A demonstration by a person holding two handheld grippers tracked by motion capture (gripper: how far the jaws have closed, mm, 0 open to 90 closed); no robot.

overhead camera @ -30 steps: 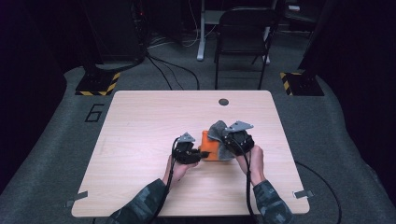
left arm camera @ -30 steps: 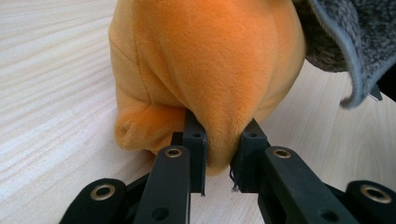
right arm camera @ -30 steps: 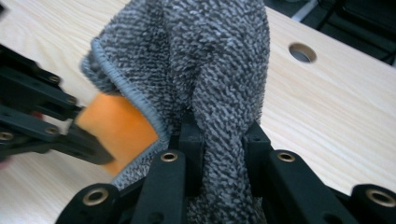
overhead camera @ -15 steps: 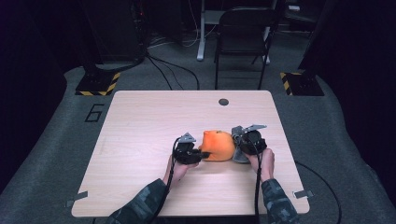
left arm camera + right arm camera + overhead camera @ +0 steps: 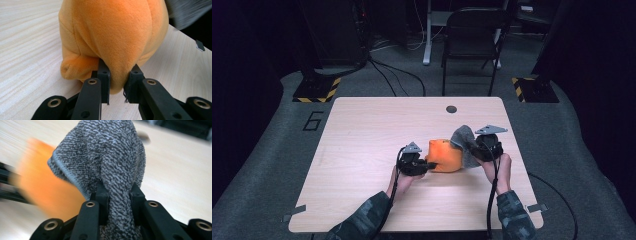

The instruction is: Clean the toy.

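Observation:
An orange plush toy lies on the wooden table between my two hands. My left gripper is shut on the toy's near end, and in the left gripper view its pads pinch a fold of orange plush at my left gripper. A grey knitted cloth hangs lifted at the toy's right side. My right gripper is shut on a bunched part of it. In the right gripper view the grey cloth rises from between the jaws of my right gripper, with the orange toy blurred behind at left.
A small dark round disc sits near the table's far edge. A black chair stands behind the table, with cables on the floor. Yellow-black striped floor plates lie off the far corners.
My right gripper has moved to the right with the grey cloth, pulling it off the orange toy, which now shows more. The left gripper has stayed in place on the toy.

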